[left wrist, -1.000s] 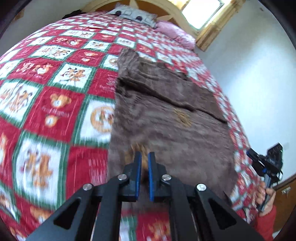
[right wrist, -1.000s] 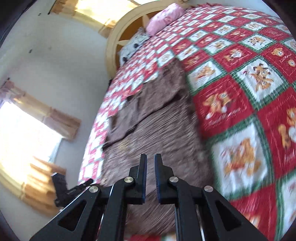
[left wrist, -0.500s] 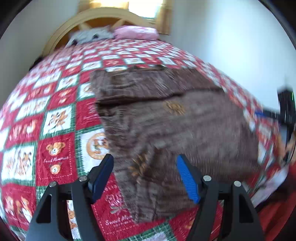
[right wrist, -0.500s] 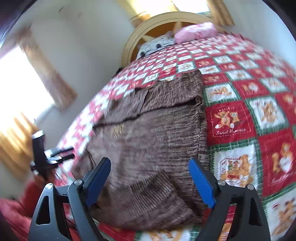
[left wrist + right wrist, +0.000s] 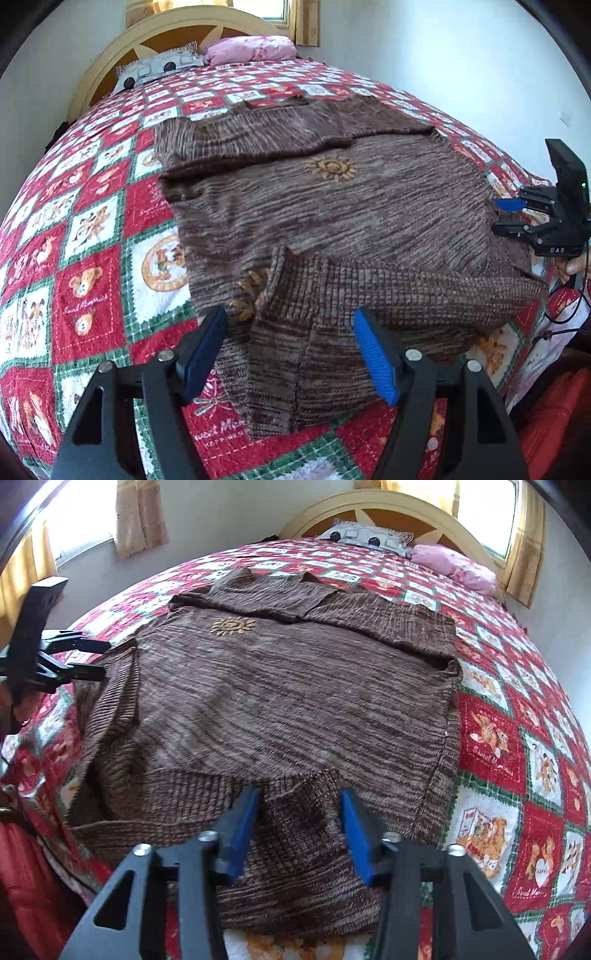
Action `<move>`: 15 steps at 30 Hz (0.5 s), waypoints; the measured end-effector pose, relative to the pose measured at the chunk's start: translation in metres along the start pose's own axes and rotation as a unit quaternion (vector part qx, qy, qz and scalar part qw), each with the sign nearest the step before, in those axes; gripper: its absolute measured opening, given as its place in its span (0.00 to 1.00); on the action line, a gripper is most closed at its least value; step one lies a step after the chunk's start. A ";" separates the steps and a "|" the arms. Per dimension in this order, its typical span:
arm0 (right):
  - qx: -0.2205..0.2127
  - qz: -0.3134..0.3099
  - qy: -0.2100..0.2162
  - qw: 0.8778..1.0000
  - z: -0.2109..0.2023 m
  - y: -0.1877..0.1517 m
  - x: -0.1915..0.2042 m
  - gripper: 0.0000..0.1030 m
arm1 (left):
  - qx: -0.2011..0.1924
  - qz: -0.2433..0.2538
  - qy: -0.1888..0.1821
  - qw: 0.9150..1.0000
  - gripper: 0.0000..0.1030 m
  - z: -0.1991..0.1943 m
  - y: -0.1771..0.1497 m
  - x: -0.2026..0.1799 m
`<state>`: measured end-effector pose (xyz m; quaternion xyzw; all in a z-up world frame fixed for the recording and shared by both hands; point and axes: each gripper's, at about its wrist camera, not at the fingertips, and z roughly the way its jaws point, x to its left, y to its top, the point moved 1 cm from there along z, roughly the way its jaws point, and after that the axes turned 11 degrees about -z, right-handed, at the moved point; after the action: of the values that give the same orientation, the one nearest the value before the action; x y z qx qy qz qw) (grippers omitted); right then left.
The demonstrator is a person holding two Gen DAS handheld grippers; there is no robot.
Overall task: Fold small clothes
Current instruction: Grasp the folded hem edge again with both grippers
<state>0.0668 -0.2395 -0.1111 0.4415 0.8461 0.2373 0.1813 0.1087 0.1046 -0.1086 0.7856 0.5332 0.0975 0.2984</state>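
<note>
A brown knitted sweater [image 5: 332, 206] lies spread flat on the bed, collar towards the headboard. An orange flower motif [image 5: 332, 168] sits on its chest. One ribbed sleeve [image 5: 406, 291] is folded across the near hem. My left gripper [image 5: 290, 325] hovers open over the sweater's near left corner, nothing pressed between its blue pads. In the right wrist view the sweater [image 5: 295, 686] fills the middle. My right gripper [image 5: 300, 801] is over the folded sleeve [image 5: 184, 794]; its jaws are closing, the pads still apart with cloth lying below the gap.
A red, green and white teddy-bear quilt [image 5: 92, 240] covers the bed. A grey pillow [image 5: 159, 68] and a pink pillow [image 5: 251, 50] lie by the arched headboard [image 5: 177, 29]. A person's hand [image 5: 572, 266] and red clothing [image 5: 546, 424] show at the right bed edge.
Both grippers were shut a second ago and have opened. Both views rolled level. The right jaws are narrower than half a second ago, and both grippers sit closer to the near hem.
</note>
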 end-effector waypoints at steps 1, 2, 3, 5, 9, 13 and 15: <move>0.002 0.000 0.003 1.000 -0.003 -0.001 0.001 0.24 | 0.003 -0.002 -0.003 1.000 0.71 0.002 0.000 0.001; 0.002 -0.002 -0.003 1.000 -0.007 -0.002 0.001 0.19 | 0.004 -0.005 -0.006 1.000 0.71 0.002 0.001 0.002; 0.002 -0.003 -0.003 1.000 -0.011 -0.005 0.001 0.12 | 0.003 -0.006 -0.010 1.000 0.71 0.002 0.001 0.003; -0.012 0.013 0.004 1.000 -0.022 -0.010 0.000 0.12 | 0.002 -0.013 -0.020 1.000 0.71 0.001 0.004 0.005; -0.035 0.044 -0.004 0.998 -0.033 -0.019 -0.004 0.12 | 0.003 -0.021 -0.028 0.999 0.71 0.005 0.009 0.007; -0.042 0.077 0.005 0.996 -0.032 -0.022 -0.010 0.12 | 0.005 -0.011 -0.032 0.999 0.71 0.010 0.012 0.004; -0.048 0.090 0.005 0.995 -0.035 -0.025 -0.014 0.12 | 0.008 -0.013 -0.038 0.999 0.69 0.011 0.012 0.004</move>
<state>0.0404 -0.2720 -0.0950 0.5054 0.7913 0.2955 0.1761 0.1251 0.1008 -0.1111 0.7841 0.5325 0.0597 0.3133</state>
